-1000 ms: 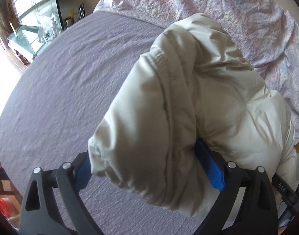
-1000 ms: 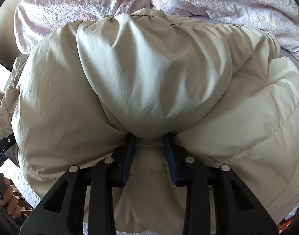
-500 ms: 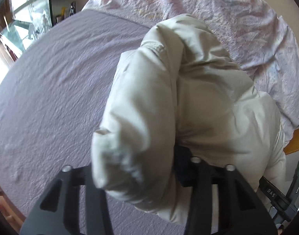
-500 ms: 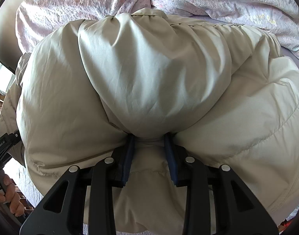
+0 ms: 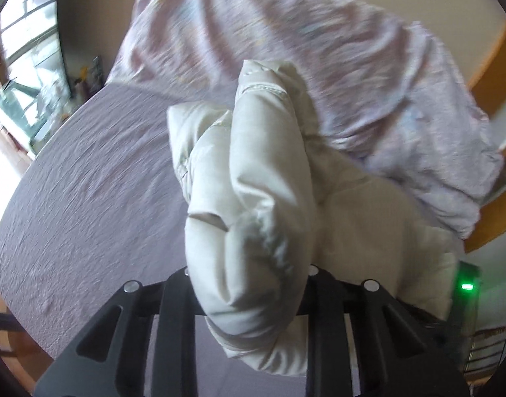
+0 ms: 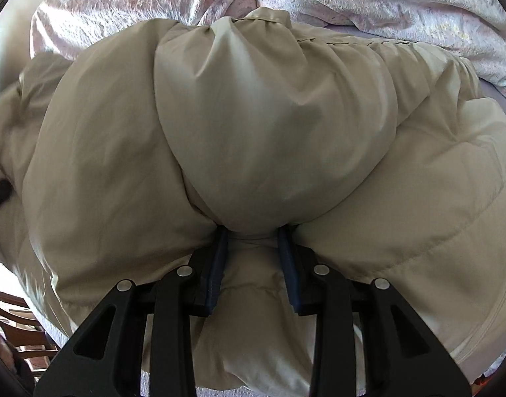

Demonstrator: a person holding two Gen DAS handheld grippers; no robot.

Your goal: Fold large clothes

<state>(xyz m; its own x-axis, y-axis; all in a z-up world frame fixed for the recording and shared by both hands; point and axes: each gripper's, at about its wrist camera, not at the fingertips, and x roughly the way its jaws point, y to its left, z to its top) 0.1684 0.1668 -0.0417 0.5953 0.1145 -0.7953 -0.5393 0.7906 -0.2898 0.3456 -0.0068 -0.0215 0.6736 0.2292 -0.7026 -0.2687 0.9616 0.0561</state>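
While left claw (image 5: 249, 284) closes, both clamp puffy jacket (image 6: 273, 125).

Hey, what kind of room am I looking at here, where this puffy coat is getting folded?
Most likely a bedroom. The cream puffer coat lies on a bed with a lilac fitted sheet, a rumpled floral duvet is bunched along the bed's far side, and a large window lights the far left.

No writing, label, brand or number can be read in either view — the left wrist view is smeared by motion blur, and the right wrist view is filled with plain cloth that bears no print or tag.
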